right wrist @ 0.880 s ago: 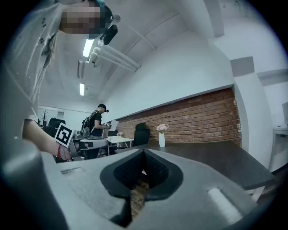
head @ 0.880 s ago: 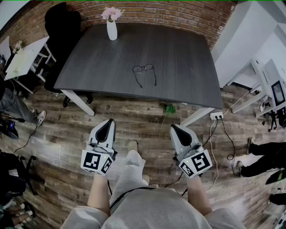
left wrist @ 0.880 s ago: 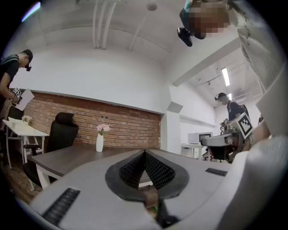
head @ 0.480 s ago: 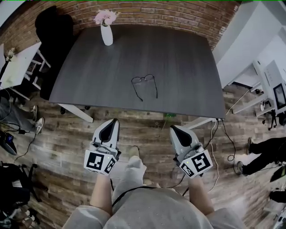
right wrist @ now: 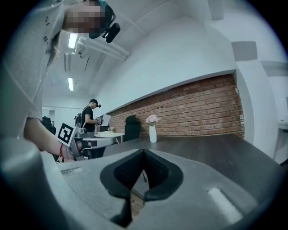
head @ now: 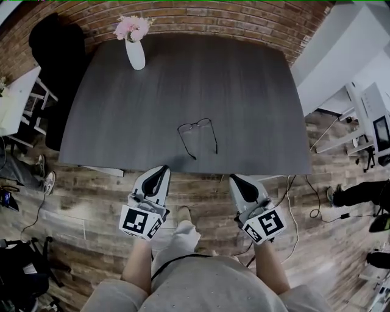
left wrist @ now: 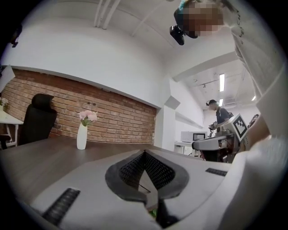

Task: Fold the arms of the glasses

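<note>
Firstly, head view. A dark grey wooden surface [head: 109,122] fills the upper middle, its near edge running just beyond both tools. The thin dark wire-framed glasses [head: 197,135] lie near the middle of that edge, lenses away from the person, both arms spread open and pointing toward the edge. Bare top lies on every side of them. A white vase of pink flowers [head: 134,52] stands well apart at the far left corner. The left hand-held gripper [head: 163,169] and the right hand-held gripper [head: 234,178] hang over the wood-plank floor [head: 91,195], just short of the edge, one to each side of the glasses and touching neither them nor the top. A black office chair [head: 52,49] stands off the far left corner against the red brick wall [head: 244,15]. Dark cables [head: 314,204] trail on the floor at right. A bystander's legs [head: 359,195] are cut off by the right border.

Left gripper view. The jaws meet at the tips with nothing between them. The vase and the chair show beyond. The glasses cannot be made out with certainty.

Right gripper view. The jaws are closed together and empty. A standing person [right wrist: 92,114] is seen far left, the face masked.
</note>
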`<state>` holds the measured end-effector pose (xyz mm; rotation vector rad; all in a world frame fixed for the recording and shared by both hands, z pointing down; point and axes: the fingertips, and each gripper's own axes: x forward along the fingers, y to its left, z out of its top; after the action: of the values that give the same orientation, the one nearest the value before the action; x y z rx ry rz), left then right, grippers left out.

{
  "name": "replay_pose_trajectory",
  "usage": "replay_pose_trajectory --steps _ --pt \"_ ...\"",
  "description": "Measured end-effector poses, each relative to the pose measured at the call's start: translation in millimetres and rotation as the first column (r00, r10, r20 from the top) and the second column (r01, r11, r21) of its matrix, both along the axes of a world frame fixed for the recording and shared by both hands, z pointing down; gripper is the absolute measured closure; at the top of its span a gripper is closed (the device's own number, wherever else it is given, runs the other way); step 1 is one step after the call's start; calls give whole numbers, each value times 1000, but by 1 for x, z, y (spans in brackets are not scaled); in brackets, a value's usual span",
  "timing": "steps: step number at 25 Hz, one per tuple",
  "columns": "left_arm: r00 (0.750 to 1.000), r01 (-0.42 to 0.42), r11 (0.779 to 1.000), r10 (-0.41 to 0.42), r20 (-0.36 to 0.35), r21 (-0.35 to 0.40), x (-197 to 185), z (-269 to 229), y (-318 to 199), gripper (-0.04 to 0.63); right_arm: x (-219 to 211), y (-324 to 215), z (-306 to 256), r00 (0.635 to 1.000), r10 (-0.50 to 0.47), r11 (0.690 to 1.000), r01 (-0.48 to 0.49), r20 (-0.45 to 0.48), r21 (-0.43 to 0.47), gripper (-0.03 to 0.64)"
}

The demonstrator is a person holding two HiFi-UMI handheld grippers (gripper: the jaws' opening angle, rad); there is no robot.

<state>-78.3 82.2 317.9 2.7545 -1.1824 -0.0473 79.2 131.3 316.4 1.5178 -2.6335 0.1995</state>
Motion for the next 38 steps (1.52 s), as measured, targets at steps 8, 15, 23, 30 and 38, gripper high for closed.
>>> replay_pose_trajectory --steps 8,15,23,30,38 --pt "995 -96 995 96 25 -19 7 21 -45 597 0 -50 28 1000 12 996 -13 -12 -83 543" --pt "989 -133 989 136 51 -66 17 42 -58 597 4 -76 59 999 -29 986 25 -20 -164 516" --pt "992 -95 986 104 66 -134 21 66 -86 597 12 -117 86 995 -87 964 73 -42 -257 505" --pt "989 -83 984 101 106 -160 25 86 -113 597 17 -144 107 990 -132 943 107 -60 -315 502" --pt "978 -108 978 136 157 -177 33 105 -148 597 20 -161 116 984 -166 928 134 -62 -349 500"
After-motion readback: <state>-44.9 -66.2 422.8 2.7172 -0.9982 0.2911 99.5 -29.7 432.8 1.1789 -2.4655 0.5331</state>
